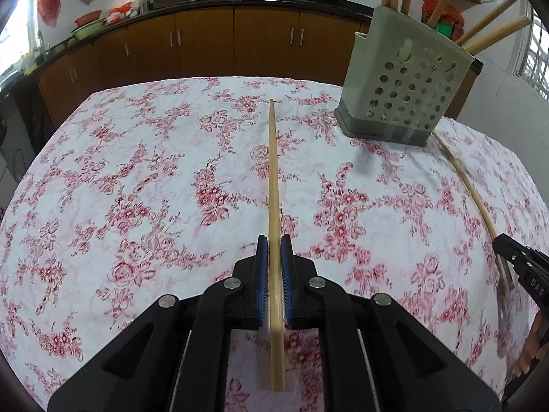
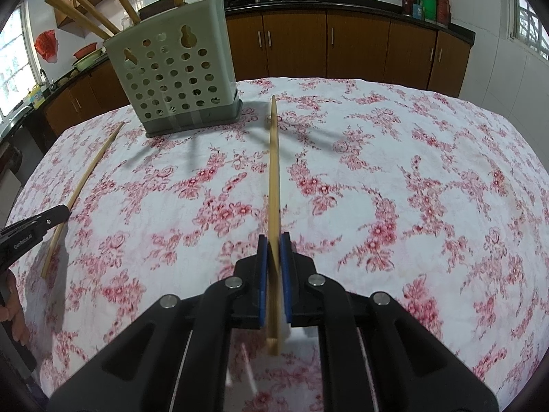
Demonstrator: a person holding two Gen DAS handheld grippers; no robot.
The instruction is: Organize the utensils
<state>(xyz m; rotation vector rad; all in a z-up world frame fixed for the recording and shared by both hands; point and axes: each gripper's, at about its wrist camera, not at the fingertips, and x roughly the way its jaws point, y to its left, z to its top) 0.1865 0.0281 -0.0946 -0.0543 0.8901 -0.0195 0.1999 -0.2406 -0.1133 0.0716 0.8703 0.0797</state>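
Two grippers, each clamping one wooden chopstick. The left gripper (image 1: 274,243) has its blue pads pressed on both sides of the left-held chopstick (image 1: 273,171), gripped toward its thick end; the thin end points away over the cloth. The right gripper (image 2: 273,242) is closed the same way on the right-held chopstick (image 2: 273,171), whose butt sticks out a little behind the pads.

One perforated grey-green utensil holder (image 1: 405,86) stands upright on the floral tablecloth (image 1: 137,171), toward the far edge, between the two grippers. About five or six wooden sticks (image 2: 79,13) lean out of its open top; the exact count cannot be told, since the frame cuts them off.

No other loose utensil shows on the cloth. The cloth is bare ahead of both grippers up to the far table edge, beyond which runs a row of brown cabinets (image 1: 206,44). Each chopstick tip points just beside the holder's base, apart from it.
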